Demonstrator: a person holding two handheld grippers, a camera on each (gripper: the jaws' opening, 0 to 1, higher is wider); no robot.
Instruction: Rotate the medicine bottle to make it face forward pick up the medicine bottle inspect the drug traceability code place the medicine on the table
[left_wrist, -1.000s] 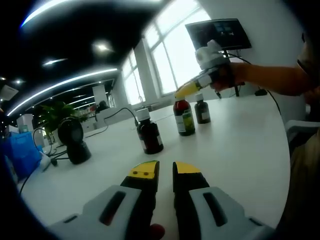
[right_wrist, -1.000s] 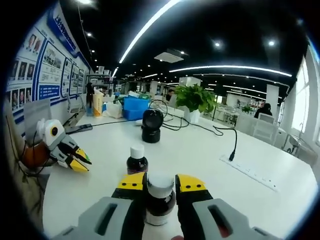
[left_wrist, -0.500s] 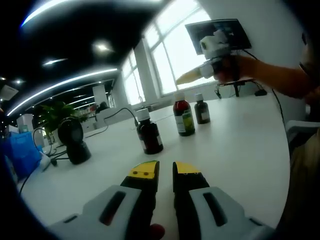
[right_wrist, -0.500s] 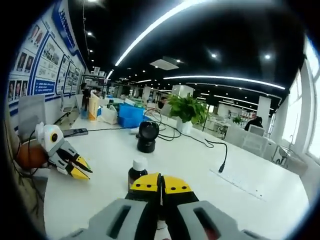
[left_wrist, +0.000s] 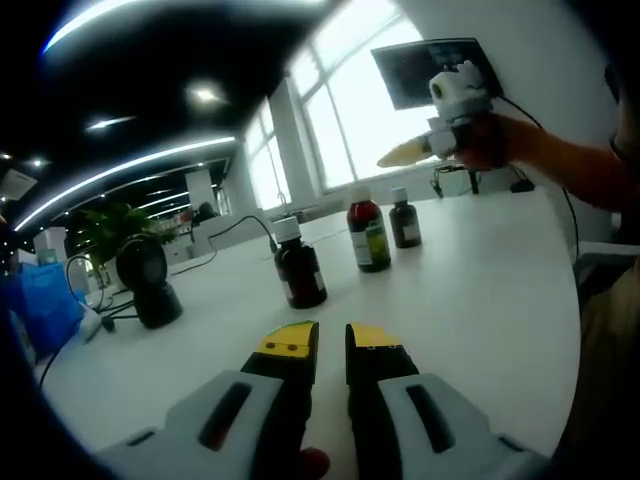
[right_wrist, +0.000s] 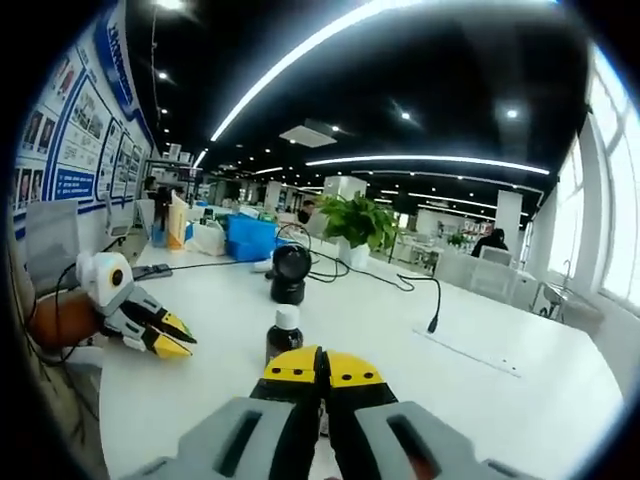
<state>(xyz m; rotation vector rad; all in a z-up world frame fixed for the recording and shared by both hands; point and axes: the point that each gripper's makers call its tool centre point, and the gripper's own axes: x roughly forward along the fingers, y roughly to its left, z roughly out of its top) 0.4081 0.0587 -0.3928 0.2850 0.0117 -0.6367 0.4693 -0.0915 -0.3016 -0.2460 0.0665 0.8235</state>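
Note:
Three medicine bottles stand on the white table (left_wrist: 480, 290) in the left gripper view: a dark one with a white cap (left_wrist: 298, 265), a reddish one with a green label (left_wrist: 368, 235) and a small dark one (left_wrist: 404, 220). My left gripper (left_wrist: 332, 340) hovers low in front of them, its jaws a narrow gap apart and empty. A hand holds my right gripper (left_wrist: 395, 157) in the air, above and right of the bottles. In the right gripper view, the right gripper (right_wrist: 322, 365) is shut and empty, with the white-capped bottle (right_wrist: 285, 335) just beyond its tips. The left gripper (right_wrist: 170, 338) is at the left.
A black round scanner (right_wrist: 290, 272) stands farther along the table, with cables, a potted plant (right_wrist: 355, 220) and a blue box (right_wrist: 250, 235) behind it. A monitor (left_wrist: 430, 65) stands at the table's end by the windows. A person's arm (left_wrist: 560, 160) reaches in from the right.
My right gripper, which was open around the green-labelled bottle's cap, has risen clear of it and shut empty. The bottles and my left gripper have stayed put.

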